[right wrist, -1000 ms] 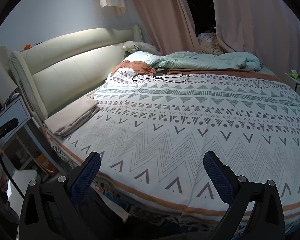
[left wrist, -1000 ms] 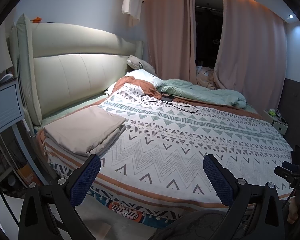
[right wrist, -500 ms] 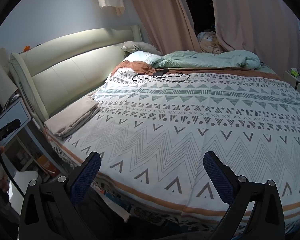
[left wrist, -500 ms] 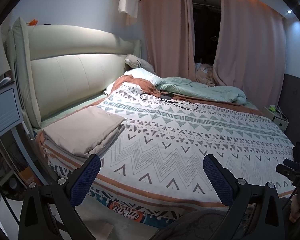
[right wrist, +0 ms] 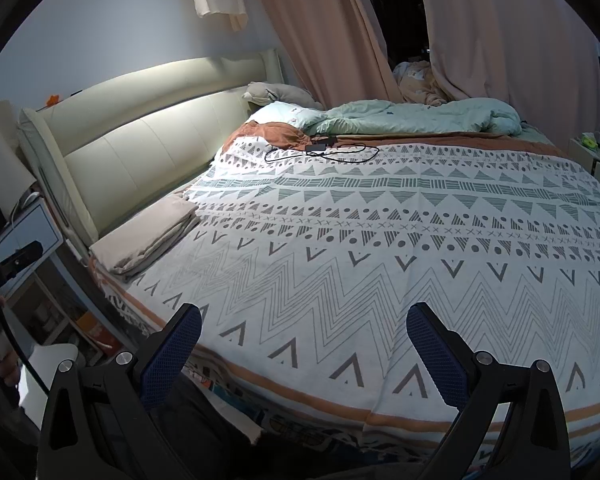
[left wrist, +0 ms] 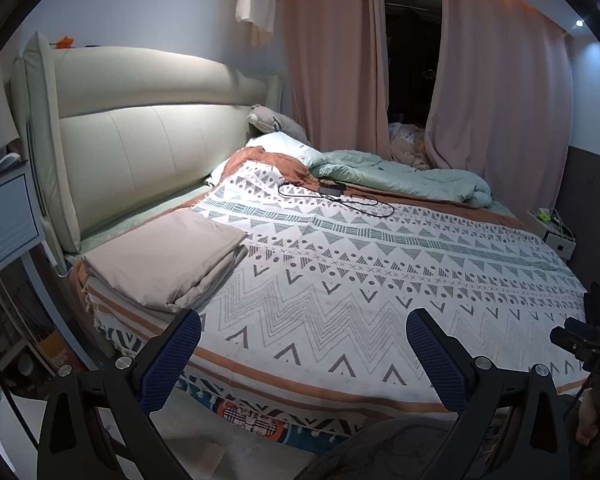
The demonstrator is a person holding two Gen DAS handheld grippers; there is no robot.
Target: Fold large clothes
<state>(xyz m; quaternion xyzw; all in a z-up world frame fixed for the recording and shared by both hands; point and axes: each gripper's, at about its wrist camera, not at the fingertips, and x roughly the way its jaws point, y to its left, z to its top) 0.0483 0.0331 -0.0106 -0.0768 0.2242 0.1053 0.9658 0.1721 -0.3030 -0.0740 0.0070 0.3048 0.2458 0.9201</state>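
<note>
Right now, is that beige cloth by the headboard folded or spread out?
Folded. The beige cloth lies as a neat rectangular stack with layered edges showing along its near side, resting on the patterned bedspread.

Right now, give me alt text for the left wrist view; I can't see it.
The open left gripper hovers empty at the edge of a patterned bedspread. A folded beige cloth lies by the headboard, with a black cable farther back.

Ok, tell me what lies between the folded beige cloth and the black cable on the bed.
Only bare patterned bedspread lies between the folded beige cloth and the black cable; both wrist views show it.
</note>
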